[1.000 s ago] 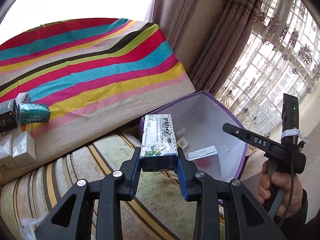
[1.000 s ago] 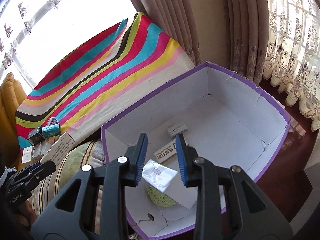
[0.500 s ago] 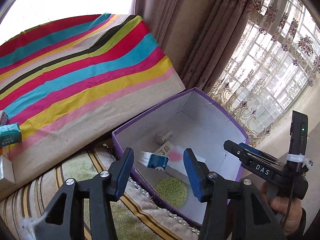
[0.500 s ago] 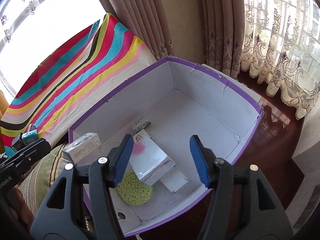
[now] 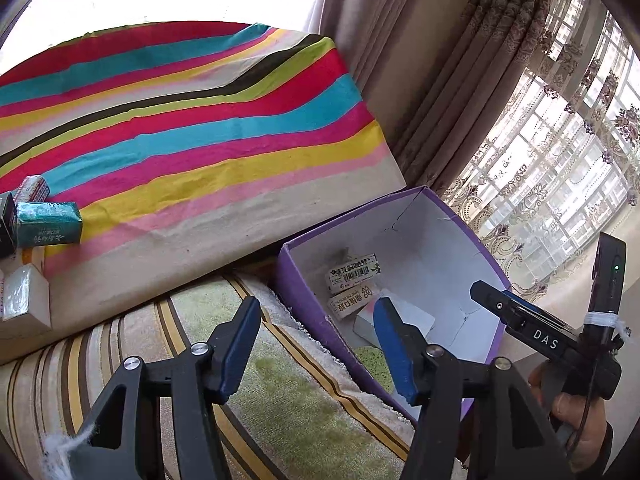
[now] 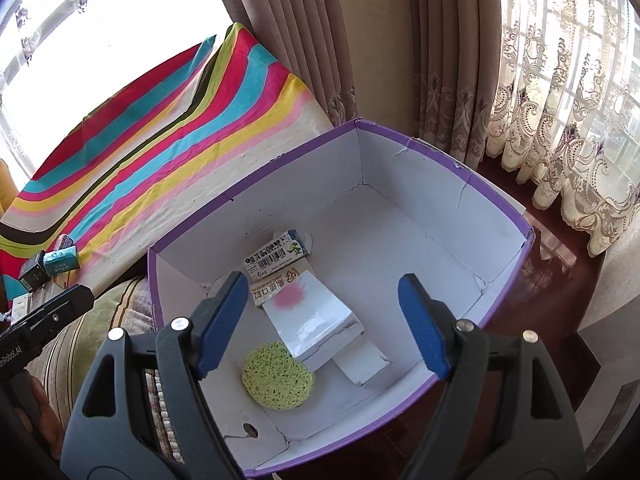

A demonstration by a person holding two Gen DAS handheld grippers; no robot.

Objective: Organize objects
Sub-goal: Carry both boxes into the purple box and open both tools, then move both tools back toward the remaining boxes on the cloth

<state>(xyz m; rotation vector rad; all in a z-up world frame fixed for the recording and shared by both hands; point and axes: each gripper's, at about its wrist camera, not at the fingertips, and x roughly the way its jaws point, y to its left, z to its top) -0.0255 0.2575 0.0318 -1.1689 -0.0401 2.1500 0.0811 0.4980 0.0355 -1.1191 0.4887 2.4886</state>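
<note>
Down in the purple box [image 6: 460, 184] both little cartons now lie, the barcoded one [image 6: 278, 258] freshly dropped; left gripper [image 5: 316, 344] and right gripper [image 6: 320, 324] are spreading empty, so probably the teal pack [image 5: 48, 224] goes next.

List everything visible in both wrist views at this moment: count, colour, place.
Box: one, purple outside, white inside, on the floor by the curtains.
Small cartons in the box: two printed, two white, lying overlapped.
Sponge: one, yellow-green, round, box floor.
Striped cloth: one, multicoloured, behind the box.
Packets on the cloth: several, teal, dark, white, far left.
Curtains: beige and lace, at the window.
Left tongs: opening, nothing between.
Right tongs: opening, nothing between, over the box.
</note>
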